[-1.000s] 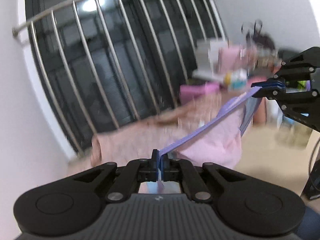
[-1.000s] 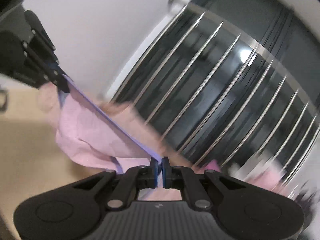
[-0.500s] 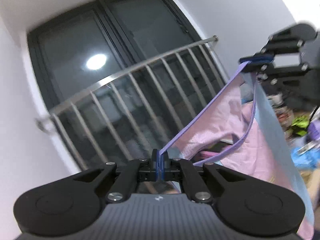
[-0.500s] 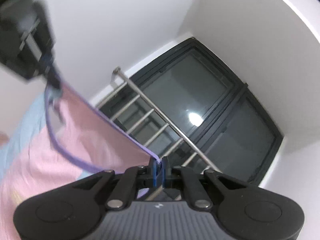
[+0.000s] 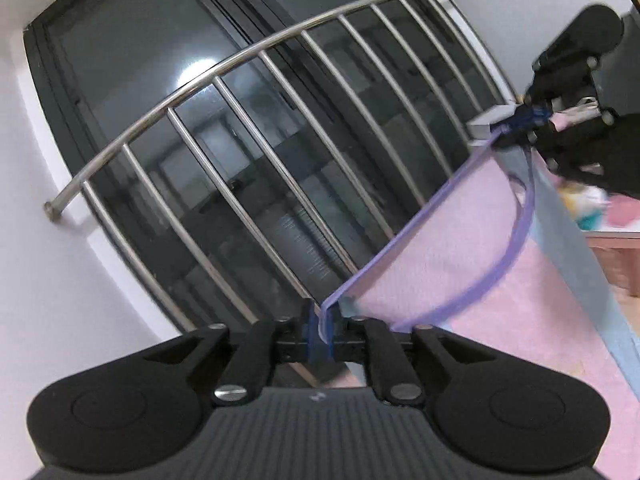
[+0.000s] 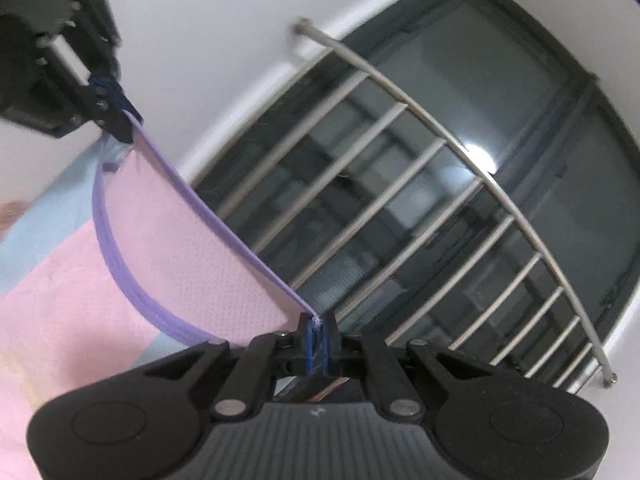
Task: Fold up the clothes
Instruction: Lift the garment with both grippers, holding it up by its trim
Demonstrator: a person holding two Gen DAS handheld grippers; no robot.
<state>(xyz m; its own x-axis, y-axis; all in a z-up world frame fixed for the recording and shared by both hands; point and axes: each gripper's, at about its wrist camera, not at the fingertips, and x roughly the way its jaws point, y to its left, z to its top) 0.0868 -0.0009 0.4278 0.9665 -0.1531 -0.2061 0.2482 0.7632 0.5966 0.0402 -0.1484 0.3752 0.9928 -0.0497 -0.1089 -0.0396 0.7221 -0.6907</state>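
- The left claw [image 5: 320,330], at the bottom centre of its own view, is pressed together on the purple collar [image 5: 404,240] of the shirt [image 5: 472,240]. The trim runs straight into the gap between its blue pads.
- The right claw [image 6: 318,338], bottom centre of its view, pinches the other end of that same collar the same way.
- Each claw also shows in the other's view: the right one at the upper right of the left view [image 5: 528,114], the left one at the upper left of the right view [image 6: 116,114].
- The back edge of the collar is pulled into a taut line between the two claws, while the front edge sags in a loop below it. Holding both shoulder points apart this way probably lets the shirt hang open and flat, so creases fall out before it is laid down.
- The shirt, pink with pale blue panels, hangs from the claws in the air, filling the lower right of the left view and the lower left of the right view.
- Behind it is a dark window with a metal railing [image 5: 256,52]; both cameras tilt upward, so no table or other surface to lay the shirt on can be made out.
- Folding proper seems not yet begun.
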